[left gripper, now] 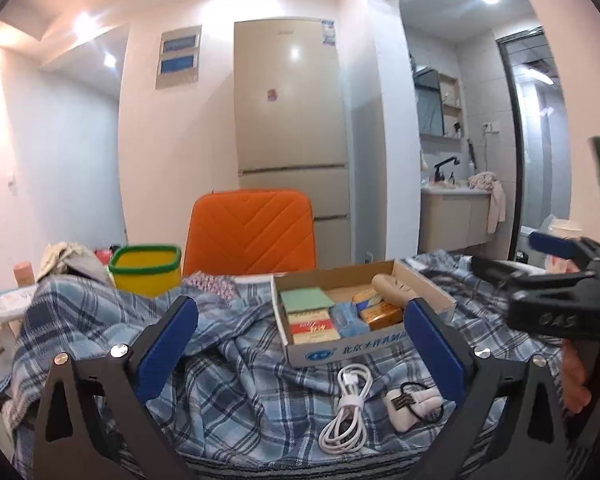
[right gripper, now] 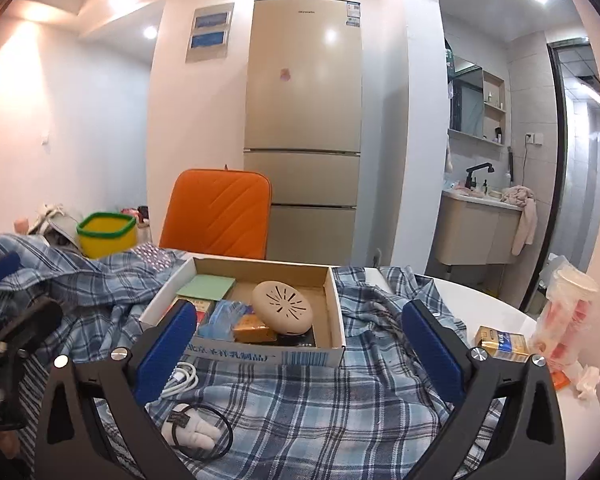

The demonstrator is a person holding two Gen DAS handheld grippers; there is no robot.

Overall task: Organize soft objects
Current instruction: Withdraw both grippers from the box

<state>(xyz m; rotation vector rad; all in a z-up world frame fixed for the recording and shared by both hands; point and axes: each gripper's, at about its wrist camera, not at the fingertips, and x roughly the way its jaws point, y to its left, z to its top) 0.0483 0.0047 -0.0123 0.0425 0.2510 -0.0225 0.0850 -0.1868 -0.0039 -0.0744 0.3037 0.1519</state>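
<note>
Nearest the left wrist camera, a coiled white cable [left gripper: 346,412] and a small white plush item [left gripper: 410,404] with a black loop lie on the blue plaid cloth [left gripper: 228,392], between the pads of my left gripper [left gripper: 300,344]. Its fingers are spread wide and grasp nothing. My right gripper [right gripper: 306,348] is likewise released, fingers apart and empty; it hangs above the same plaid cloth [right gripper: 320,408], with the plush item [right gripper: 194,432] low at its left. Just beyond both grippers, a shallow cardboard box [left gripper: 320,354] rests on the cloth. It contains a green pad [left gripper: 306,300], small packets and a beige oval case [right gripper: 282,308] with slots in its top. The cloth is rumpled and covers most of the white table [right gripper: 496,308]. A yellow bin [left gripper: 146,266] with a green rim stands at the far left, near an orange chair back [left gripper: 250,232]. At the right table edge, a small yellow carton [right gripper: 500,344] sits beside a plastic-wrapped cup [right gripper: 568,312]. A beige refrigerator [right gripper: 304,120] stands behind.
</note>
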